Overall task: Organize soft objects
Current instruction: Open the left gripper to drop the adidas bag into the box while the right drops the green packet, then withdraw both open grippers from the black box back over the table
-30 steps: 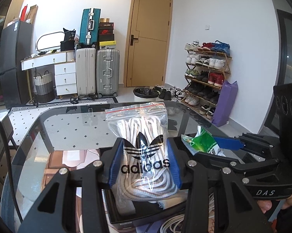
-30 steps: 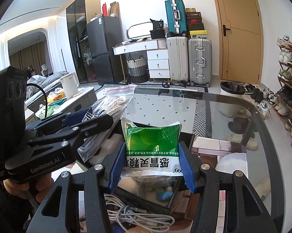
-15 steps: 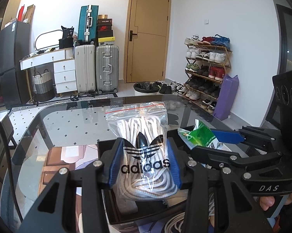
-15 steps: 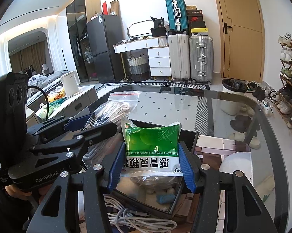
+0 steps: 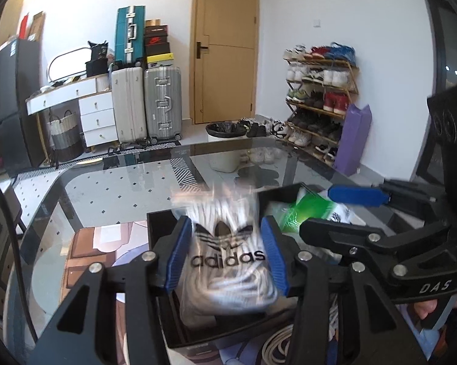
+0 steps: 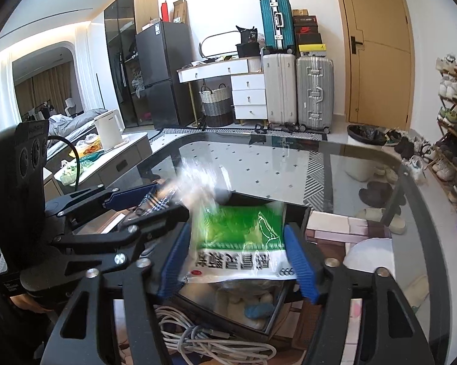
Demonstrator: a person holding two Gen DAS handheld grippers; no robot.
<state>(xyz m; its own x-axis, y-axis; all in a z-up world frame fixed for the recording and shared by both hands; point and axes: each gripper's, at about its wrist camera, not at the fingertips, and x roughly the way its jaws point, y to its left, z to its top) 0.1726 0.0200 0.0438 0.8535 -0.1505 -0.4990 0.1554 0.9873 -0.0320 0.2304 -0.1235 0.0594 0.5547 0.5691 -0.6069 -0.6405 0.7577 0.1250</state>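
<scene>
Black box (image 5: 161, 234) rim beneath both clamped loads: left gripper (image 5: 227, 255) on adidas bag (image 5: 228, 261), right gripper (image 6: 236, 258) on green packet (image 6: 240, 237).

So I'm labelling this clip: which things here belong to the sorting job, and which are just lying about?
Part of the job:
- adidas bag of laces, clamped in the left gripper
- green packet, clamped in the right gripper
- black box beneath both

Lying about:
- white cables
- suitcases
- shoe rack

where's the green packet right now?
The green packet is clamped in the right gripper, over the black box on the glass table, right of the adidas bag.
</scene>
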